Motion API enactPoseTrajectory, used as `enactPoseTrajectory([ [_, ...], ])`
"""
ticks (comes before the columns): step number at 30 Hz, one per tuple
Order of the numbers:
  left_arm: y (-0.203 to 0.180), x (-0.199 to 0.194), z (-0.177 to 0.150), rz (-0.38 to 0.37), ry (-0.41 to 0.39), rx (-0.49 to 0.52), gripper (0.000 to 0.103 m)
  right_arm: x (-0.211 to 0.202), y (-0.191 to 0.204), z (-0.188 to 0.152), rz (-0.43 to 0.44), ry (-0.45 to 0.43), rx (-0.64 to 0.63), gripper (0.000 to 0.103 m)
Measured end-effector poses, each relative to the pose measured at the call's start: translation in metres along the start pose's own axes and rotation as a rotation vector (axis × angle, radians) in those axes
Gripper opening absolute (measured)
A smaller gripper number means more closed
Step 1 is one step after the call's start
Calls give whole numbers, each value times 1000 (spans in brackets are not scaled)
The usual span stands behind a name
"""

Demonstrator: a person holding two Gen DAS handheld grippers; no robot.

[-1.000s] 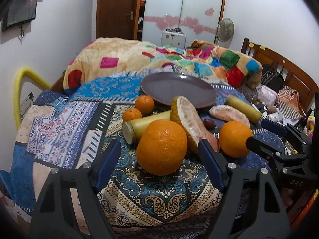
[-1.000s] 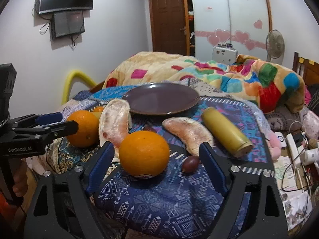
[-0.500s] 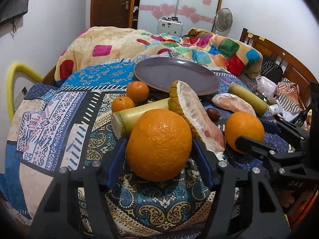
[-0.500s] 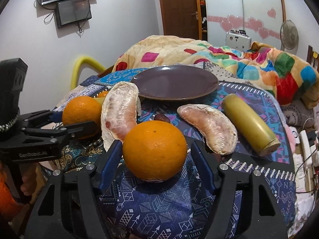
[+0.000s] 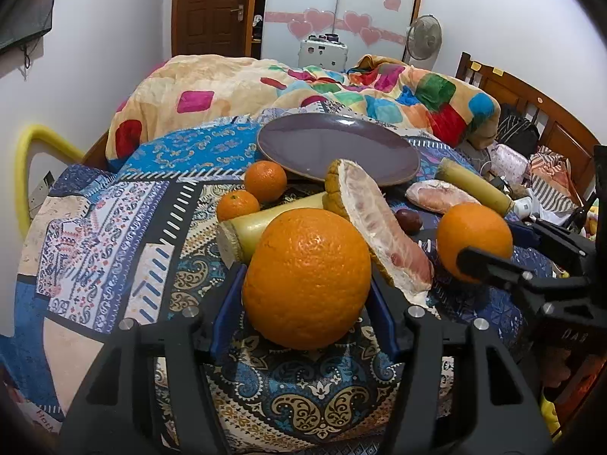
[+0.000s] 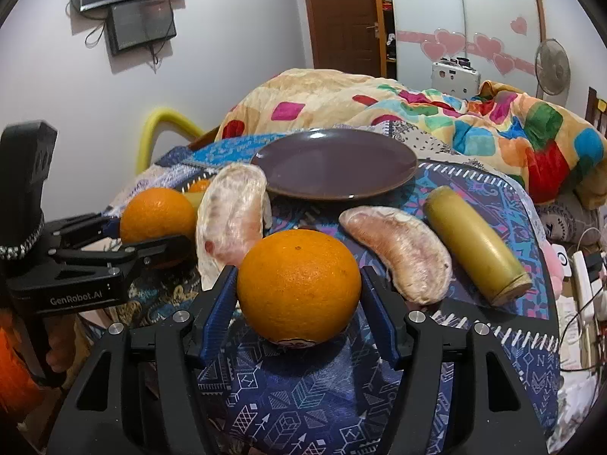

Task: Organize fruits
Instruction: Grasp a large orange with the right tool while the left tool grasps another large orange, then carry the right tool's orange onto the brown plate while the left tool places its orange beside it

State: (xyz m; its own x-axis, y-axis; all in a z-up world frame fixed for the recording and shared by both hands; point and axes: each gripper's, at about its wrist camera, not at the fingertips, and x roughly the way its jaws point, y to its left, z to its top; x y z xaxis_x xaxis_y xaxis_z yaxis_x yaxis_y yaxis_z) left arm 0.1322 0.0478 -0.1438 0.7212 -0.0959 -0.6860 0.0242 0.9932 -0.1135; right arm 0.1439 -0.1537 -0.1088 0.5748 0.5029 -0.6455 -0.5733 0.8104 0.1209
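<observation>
Orange (image 5: 306, 278) sits between my left fingers (image 5: 227, 303), another orange (image 6: 299, 285) between my right (image 6: 218, 313), both near the bed's front edge; squeeze evenly at the widest part, lift straight toward the plate (image 6: 398, 174)

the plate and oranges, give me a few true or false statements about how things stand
1. The plate holds two oranges. False: nothing lies on it.
2. The left gripper has a large orange between its fingers. True.
3. The right gripper is closed around a pomelo segment. False: an orange sits between its fingers.
4. Two small tangerines lie on the cloth near the plate. True.
5. A small dark fruit lies on the cloth. True.
</observation>
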Motion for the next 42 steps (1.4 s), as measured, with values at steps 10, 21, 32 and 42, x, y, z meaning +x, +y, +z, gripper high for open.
enactPoseTrajectory([
  [10, 0, -30, 29, 5, -86, 11, 60, -23, -8, 27, -22, -88, 6, 60],
  [21, -1, -37, 78, -8, -150, 30, 60, -34, -25, 63, -66, -179, 0, 60],
  [32, -2, -8, 114, 15, -147, 64, 60, -20, -41, 95, -126, -216, -14, 60],
  [42, 0, 42, 137, 28, -85, 85, 60, 21, -63, 113, -142, -152, -7, 60],
])
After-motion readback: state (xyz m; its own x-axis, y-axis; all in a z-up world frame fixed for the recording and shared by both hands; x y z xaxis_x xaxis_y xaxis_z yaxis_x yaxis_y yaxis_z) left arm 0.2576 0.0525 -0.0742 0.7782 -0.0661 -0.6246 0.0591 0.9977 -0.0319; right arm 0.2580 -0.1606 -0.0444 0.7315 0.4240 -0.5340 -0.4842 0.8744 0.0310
